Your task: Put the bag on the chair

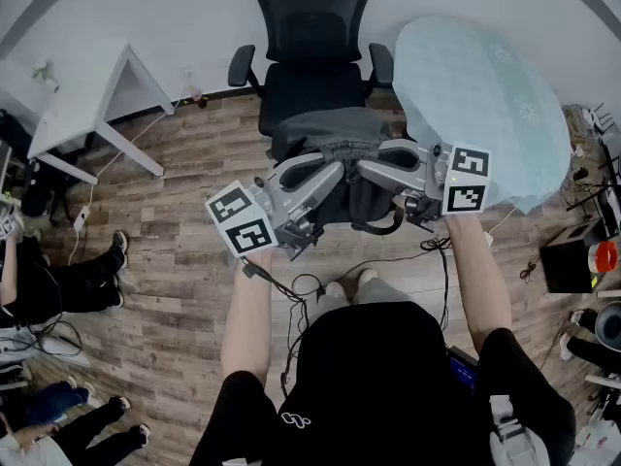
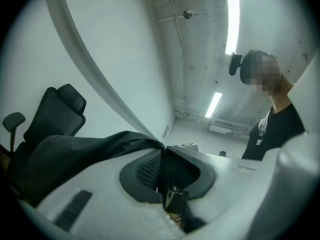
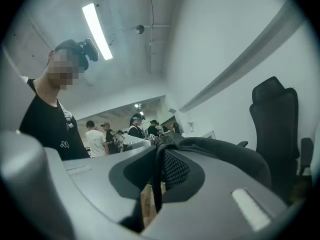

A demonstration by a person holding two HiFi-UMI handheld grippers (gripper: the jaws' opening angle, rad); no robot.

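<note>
In the head view a dark grey bag (image 1: 338, 147) hangs in the air between my two grippers, just in front of the seat of a black office chair (image 1: 312, 37). From the left, my left gripper (image 1: 328, 170) is shut on the bag's fabric. My right gripper (image 1: 376, 169) is shut on it from the right. The left gripper view has the bag's cloth (image 2: 75, 151) pinched in the jaws of the left gripper (image 2: 162, 159), with the chair (image 2: 52, 116) behind. In the right gripper view, the right gripper (image 3: 160, 159) pinches a fold of the bag (image 3: 220, 151); the chair (image 3: 275, 119) stands at the right.
A white table (image 1: 87, 105) stands at the left and a round pale table (image 1: 485, 95) at the right of the chair. Cables (image 1: 310, 284) lie on the wooden floor near my feet. People's legs (image 1: 68, 280) show at the left edge.
</note>
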